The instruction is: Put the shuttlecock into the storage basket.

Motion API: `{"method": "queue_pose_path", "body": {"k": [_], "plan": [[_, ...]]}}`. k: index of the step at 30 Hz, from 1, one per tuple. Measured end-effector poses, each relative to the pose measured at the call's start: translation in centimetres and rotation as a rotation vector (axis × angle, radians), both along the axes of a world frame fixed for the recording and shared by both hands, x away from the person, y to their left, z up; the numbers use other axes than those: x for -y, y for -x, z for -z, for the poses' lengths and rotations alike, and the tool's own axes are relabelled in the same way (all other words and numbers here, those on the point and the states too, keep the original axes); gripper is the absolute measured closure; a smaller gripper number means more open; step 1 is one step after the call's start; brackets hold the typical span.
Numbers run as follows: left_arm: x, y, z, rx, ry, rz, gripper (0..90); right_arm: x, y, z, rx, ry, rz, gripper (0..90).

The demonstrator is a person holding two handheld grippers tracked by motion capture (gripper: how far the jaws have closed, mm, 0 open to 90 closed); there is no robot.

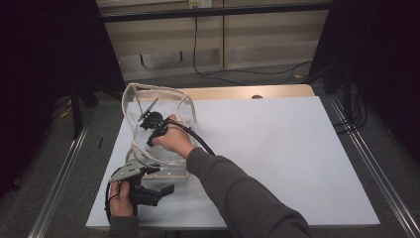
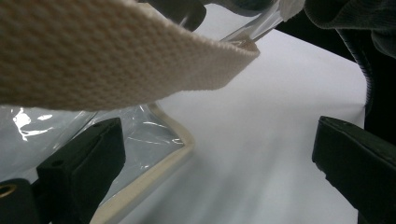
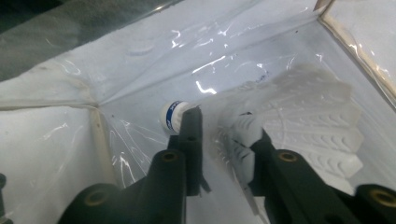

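The white worktop (image 1: 277, 148) carries a clear plastic bag (image 1: 148, 144) with cream webbing trim and handles, standing open near its left edge; it looks light and floppy, its film creased and glossy, so it will likely sag or slide unless it is steadied by the stiffer trim rather than by the slick film. A broad cream strap (image 2: 116, 51) of that bag crosses the top of the left gripper view, woven, soft and rough enough to give a good hold. The left gripper (image 1: 148, 191) sits at the bag's near corner with its jaws spread wide and nothing between them, the trimmed bag edge lying just beside one jaw. The right gripper (image 3: 224, 135) reaches down into the bag, and a white feather shuttlecock (image 3: 289, 116) lies between its jaws, inside the bag against the film; the jaws stand a little apart around it, and it is hard to tell whether the pads are pressing on it. The shuttlecock is probably nearly weightless and fragile: the feather skirt will crush or splay under a firm squeeze, whereas the small rounded cork (image 3: 172, 116) with its blue band is the firm part and the safer place to take hold.
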State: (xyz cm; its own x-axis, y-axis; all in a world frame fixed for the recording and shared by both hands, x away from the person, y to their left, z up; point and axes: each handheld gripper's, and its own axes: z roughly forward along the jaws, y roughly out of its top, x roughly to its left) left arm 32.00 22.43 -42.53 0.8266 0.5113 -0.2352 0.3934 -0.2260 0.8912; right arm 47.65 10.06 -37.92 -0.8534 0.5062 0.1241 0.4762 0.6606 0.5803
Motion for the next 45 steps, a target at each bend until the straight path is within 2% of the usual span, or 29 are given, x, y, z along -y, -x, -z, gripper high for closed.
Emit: {"method": "queue_pose_path", "body": {"k": [4, 13, 23, 25, 33, 39, 45], "plan": [[0.0, 0.0, 0.0, 0.002, -0.002, 0.001, 2.8, -0.1, 0.0, 0.2, -0.011, 0.003, 0.015, 64.3], [0.0, 0.0, 0.0, 0.004, -0.001, 0.001, 2.8, 0.1, 0.0, -0.1, 0.018, 0.016, 0.035, 53.7], [0.0, 0.0, 0.0, 0.006, 0.001, 0.001, 2.8, 0.4, -0.2, -0.3, 0.021, 0.037, 0.073, 40.5], [0.0, 0.0, 0.0, 0.006, 0.001, 0.001, 2.8, 0.5, -0.2, -0.3, 0.038, 0.057, 0.076, 38.4], [0.0, 0.0, 0.0, 0.008, 0.0, 0.001, 2.8, 0.9, -0.2, -1.0, 0.06, 0.062, 0.095, 28.7], [0.0, 0.1, -0.1, 0.009, -0.002, -0.002, 2.8, 1.4, 0.0, -1.7, 0.062, 0.048, 0.11, 26.2], [0.0, 0.1, -0.1, 0.01, -0.003, -0.002, 2.8, 1.5, 0.2, -2.2, 0.068, 0.035, 0.097, 23.8]]}}
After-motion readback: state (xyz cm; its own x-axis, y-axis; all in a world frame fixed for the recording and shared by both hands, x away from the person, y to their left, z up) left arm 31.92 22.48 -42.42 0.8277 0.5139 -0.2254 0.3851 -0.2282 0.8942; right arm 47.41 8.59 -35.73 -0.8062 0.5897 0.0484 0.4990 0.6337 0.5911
